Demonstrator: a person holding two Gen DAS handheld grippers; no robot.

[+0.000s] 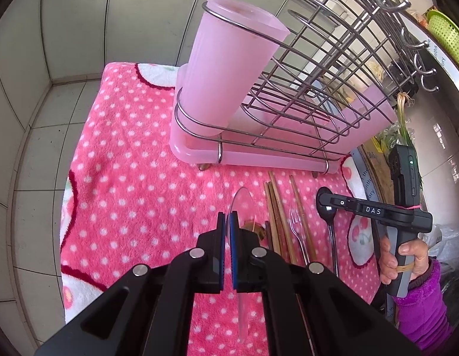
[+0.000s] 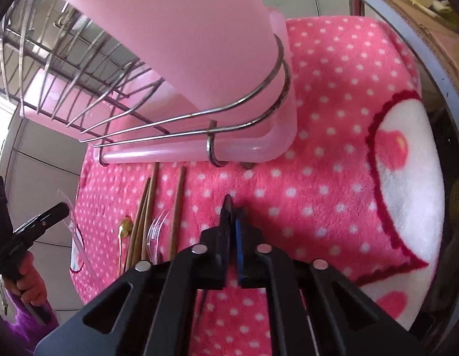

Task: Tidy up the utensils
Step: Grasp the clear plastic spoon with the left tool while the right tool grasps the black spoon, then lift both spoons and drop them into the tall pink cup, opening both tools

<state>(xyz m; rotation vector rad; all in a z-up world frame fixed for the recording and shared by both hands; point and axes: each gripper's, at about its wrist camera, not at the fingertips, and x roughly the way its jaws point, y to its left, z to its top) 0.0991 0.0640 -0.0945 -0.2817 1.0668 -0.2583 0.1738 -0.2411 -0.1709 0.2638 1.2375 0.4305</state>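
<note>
My left gripper (image 1: 228, 222) is shut on a clear plastic spoon (image 1: 240, 204), held bowl up above the pink dotted towel (image 1: 134, 178). My right gripper (image 2: 234, 212) is shut on a dark metal spoon (image 2: 228, 203); it shows in the left wrist view (image 1: 326, 200) with the handle hanging down. Wooden chopsticks (image 1: 277, 210), a clear plastic fork (image 1: 296, 222) and a small gold spoon (image 2: 125, 227) lie on the towel before the rack. A pink utensil cup (image 1: 226, 68) stands in the wire dish rack (image 1: 318, 68), open top up, beyond both grippers.
The rack sits on a pink drip tray (image 1: 259, 155). Tiled wall and counter (image 1: 51, 89) lie left of the towel. A green basket (image 1: 446, 35) and hooks hang at upper right. Cardboard and shelf clutter (image 2: 407, 6) stand past the towel's right edge.
</note>
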